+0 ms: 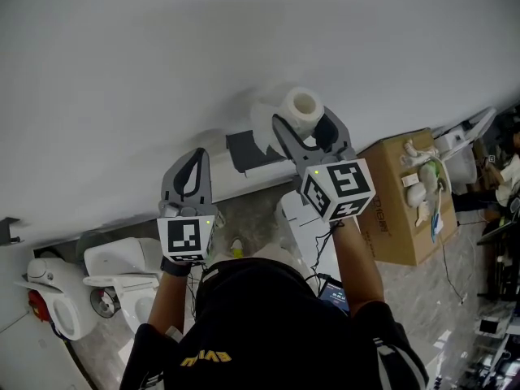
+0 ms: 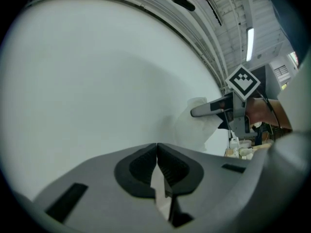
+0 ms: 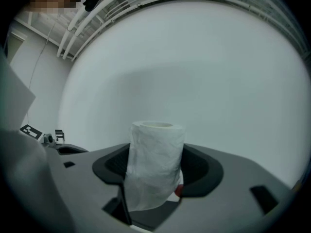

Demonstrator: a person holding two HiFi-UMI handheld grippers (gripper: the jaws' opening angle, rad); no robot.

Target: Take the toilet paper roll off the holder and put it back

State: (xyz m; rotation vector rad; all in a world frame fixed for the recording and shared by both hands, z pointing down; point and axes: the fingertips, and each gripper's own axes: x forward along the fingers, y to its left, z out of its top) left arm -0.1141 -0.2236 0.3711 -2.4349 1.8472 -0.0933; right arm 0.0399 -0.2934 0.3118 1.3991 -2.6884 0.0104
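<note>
The white wall (image 1: 244, 47) fills the upper half of the head view, with a cardboard box (image 1: 390, 218) at 3 o'clock and white toilets (image 1: 122, 275) at 8 o'clock. The left gripper (image 1: 195, 157) sits at about 8 o'clock from the right gripper (image 1: 302, 119), its jaws pressed together on nothing. The right gripper's jaws stand apart and clamp the toilet paper roll (image 1: 305, 102) by its sides — the roll stands upright, core opening up, before the wall at 1 o'clock from a dark bracket (image 1: 248, 151).
</note>
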